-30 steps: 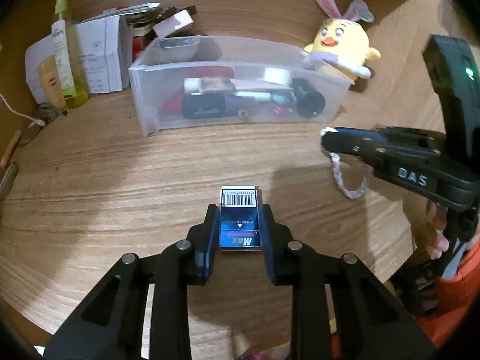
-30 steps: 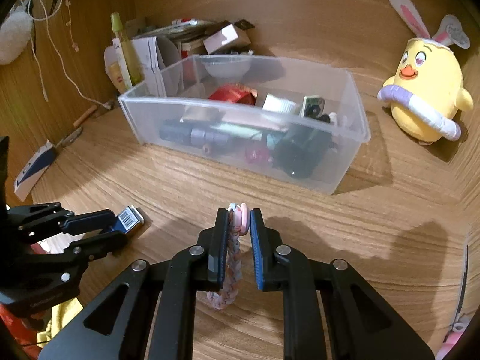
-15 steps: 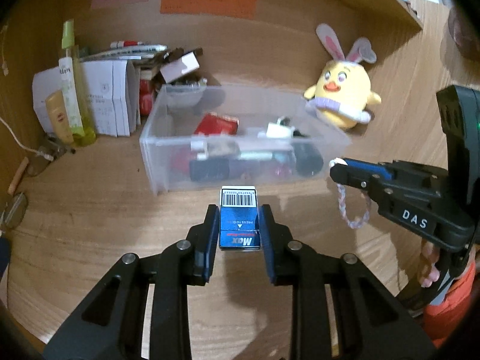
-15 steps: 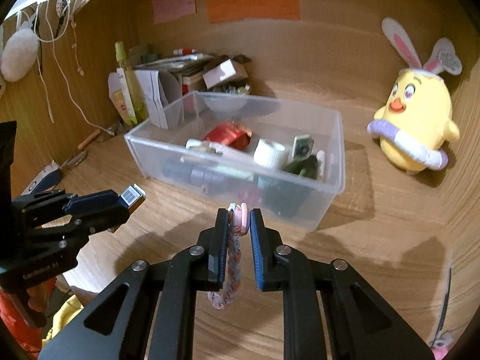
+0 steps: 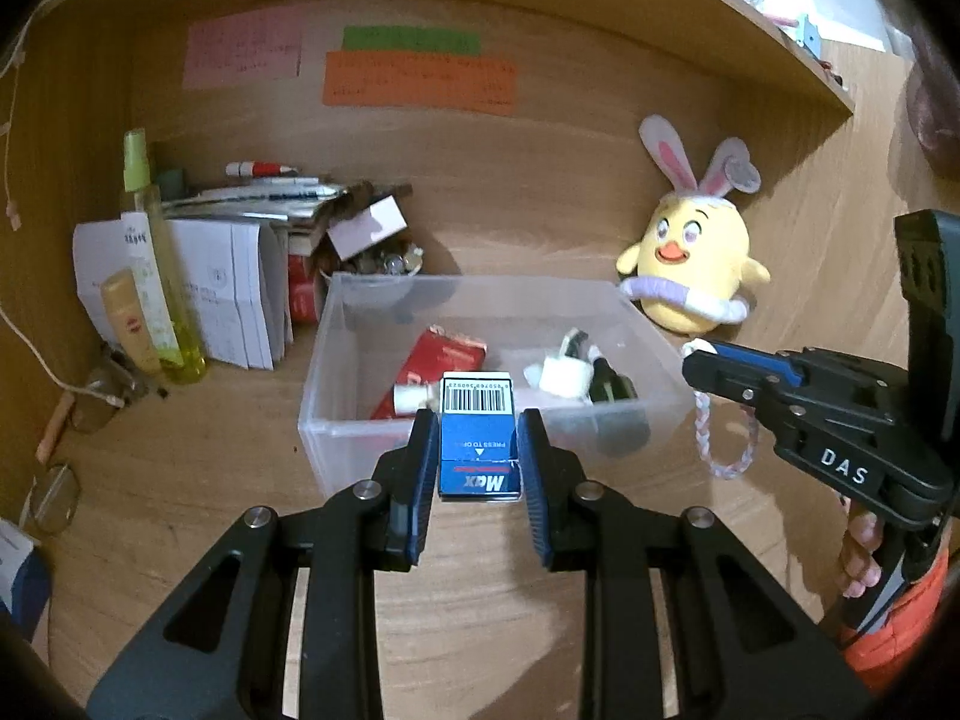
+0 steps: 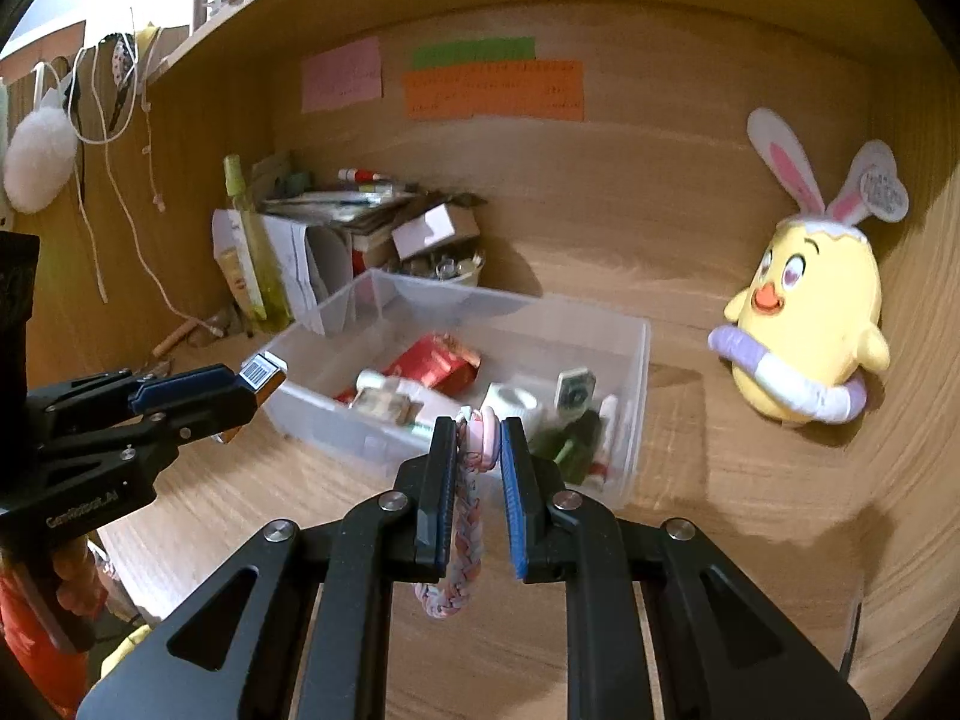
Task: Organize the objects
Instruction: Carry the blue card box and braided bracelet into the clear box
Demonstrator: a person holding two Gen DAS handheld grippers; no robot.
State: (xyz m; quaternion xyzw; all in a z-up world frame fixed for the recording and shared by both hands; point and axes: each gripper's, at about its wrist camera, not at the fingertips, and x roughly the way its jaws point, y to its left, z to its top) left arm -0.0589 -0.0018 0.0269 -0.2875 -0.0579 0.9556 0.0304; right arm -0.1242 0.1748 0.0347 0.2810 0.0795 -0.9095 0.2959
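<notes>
My left gripper (image 5: 477, 441) is shut on a small blue box with a barcode (image 5: 478, 438) and holds it in the air just before the near wall of a clear plastic bin (image 5: 336, 438). The box also shows in the right wrist view (image 6: 263, 369). My right gripper (image 6: 477, 444) is shut on a pink braided loop (image 6: 459, 534) that hangs down, above the bin's near rim (image 6: 336, 414). From the left wrist view the right gripper (image 5: 699, 360) sits at the bin's right corner, with the loop (image 5: 723, 444) dangling. The bin holds a red packet (image 5: 441, 360), a white roll and dark bottles.
A yellow chick plush with bunny ears (image 5: 690, 270) stands right of the bin. Papers, a box of small items (image 5: 366, 240) and a green spray bottle (image 5: 153, 264) crowd the back left corner. Glasses (image 5: 57, 498) lie at the left. Sticky notes are on the back wall.
Both grippers have risen off the desk and moved toward the bin, each still holding its object. The bin's inside now shows from above.
</notes>
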